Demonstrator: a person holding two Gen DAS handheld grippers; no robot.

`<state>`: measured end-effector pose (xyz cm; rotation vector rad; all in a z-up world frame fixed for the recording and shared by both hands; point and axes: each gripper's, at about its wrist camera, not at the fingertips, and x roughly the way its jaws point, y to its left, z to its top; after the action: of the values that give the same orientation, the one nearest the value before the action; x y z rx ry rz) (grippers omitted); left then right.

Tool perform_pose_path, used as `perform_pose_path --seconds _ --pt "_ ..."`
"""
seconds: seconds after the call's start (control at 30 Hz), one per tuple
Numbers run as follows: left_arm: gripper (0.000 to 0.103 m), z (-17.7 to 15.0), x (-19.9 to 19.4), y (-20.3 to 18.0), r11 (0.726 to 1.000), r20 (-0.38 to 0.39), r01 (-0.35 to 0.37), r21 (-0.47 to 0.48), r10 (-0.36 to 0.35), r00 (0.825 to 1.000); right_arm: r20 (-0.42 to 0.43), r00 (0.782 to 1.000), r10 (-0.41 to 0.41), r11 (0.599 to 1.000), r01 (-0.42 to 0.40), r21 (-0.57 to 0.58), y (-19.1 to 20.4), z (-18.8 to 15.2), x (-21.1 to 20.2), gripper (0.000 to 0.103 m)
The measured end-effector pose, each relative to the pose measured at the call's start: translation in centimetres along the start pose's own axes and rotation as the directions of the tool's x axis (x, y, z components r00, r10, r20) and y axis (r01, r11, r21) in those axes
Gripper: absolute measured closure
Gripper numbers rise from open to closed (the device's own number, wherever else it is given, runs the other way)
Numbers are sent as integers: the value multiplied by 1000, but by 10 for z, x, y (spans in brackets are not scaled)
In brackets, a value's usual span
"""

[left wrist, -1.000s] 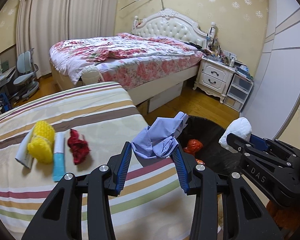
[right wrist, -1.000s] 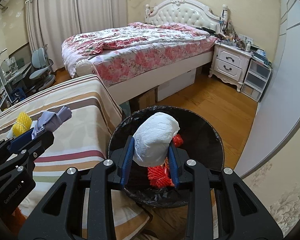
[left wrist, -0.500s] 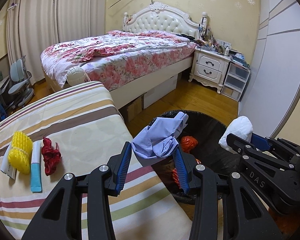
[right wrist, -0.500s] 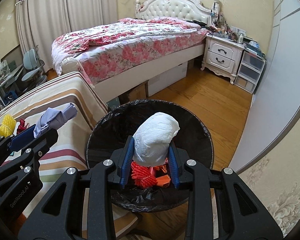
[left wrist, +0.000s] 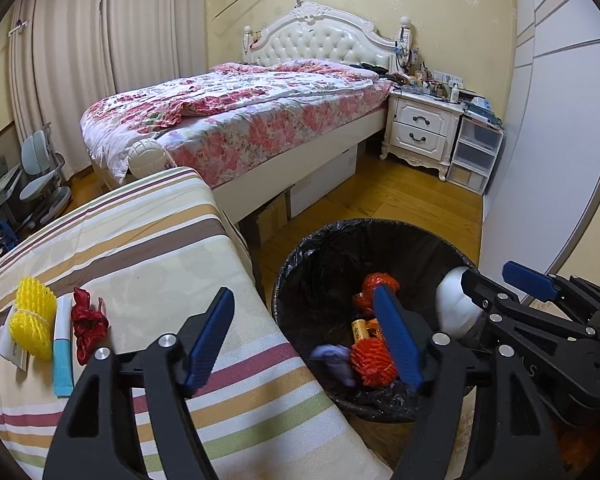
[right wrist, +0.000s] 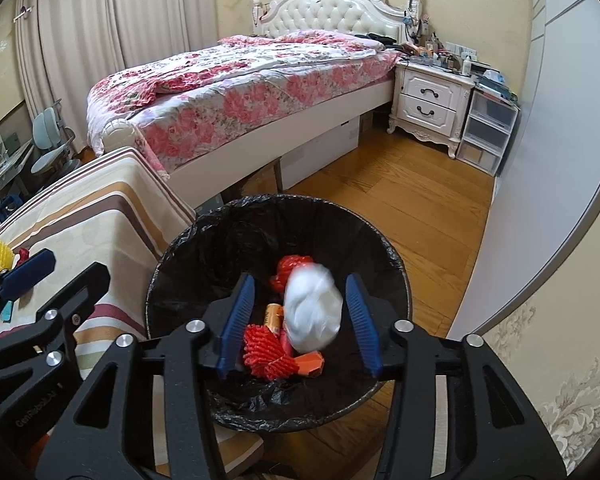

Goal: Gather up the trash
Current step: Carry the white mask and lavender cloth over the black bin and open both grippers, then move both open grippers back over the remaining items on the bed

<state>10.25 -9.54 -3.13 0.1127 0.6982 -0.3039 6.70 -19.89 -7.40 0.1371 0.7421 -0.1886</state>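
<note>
A black-lined trash bin [left wrist: 320,248] [right wrist: 204,240] stands on the floor beside the striped table. Both grippers hover over it. My left gripper [left wrist: 308,336] is open; a blurred lilac wad [left wrist: 334,358] drops into the bin below it. My right gripper [right wrist: 300,320] is open; a blurred white wad [right wrist: 312,312] falls between its fingers, also seen in the left wrist view [left wrist: 454,308]. Red and orange trash [right wrist: 266,350] lies in the bin. On the table lie a yellow foam net [left wrist: 34,322], a blue-white tube [left wrist: 62,354] and a red wrapper [left wrist: 88,326].
The striped tablecloth [left wrist: 140,248] reaches the bin's left side. A floral bed [left wrist: 240,120], white nightstand [left wrist: 424,128] and plastic drawers [left wrist: 476,156] stand beyond on the wooden floor [right wrist: 412,208]. A wall panel [right wrist: 548,160] is at the right. Chairs [left wrist: 44,180] stand far left.
Both grippers opened over the bin. The lilac wad left the left gripper and the white wad left the right gripper; both are falling into the bin.
</note>
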Motion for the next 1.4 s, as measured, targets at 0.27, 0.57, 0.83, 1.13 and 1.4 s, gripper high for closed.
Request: perform_pose_path --seconds 0.27,0.57,0.83,1.13,1.4 --pt "28 -1 -8 12 999 -6 -18 -35 18 1000 2 1000 -10 1000 10 22 -4 -2 -1 44" --pt "28 -10 -30 39 995 10 -65 -70 66 998 5 1000 21 1000 -21 4 15 -2 -8 42" --pt "28 -25 -49 81 981 2 -145 -129 146 989 -8 996 84 995 -84 -47 53 -4 -12 42" --pt "28 -40 -67 142 941 -19 -257 -219 259 966 -22 987 160 978 -161 -132 109 -6 -18 42" --pt "28 -56 -80 206 883 -63 -338 -326 337 940 -45 978 202 957 -207 -202 152 -9 -20 42"
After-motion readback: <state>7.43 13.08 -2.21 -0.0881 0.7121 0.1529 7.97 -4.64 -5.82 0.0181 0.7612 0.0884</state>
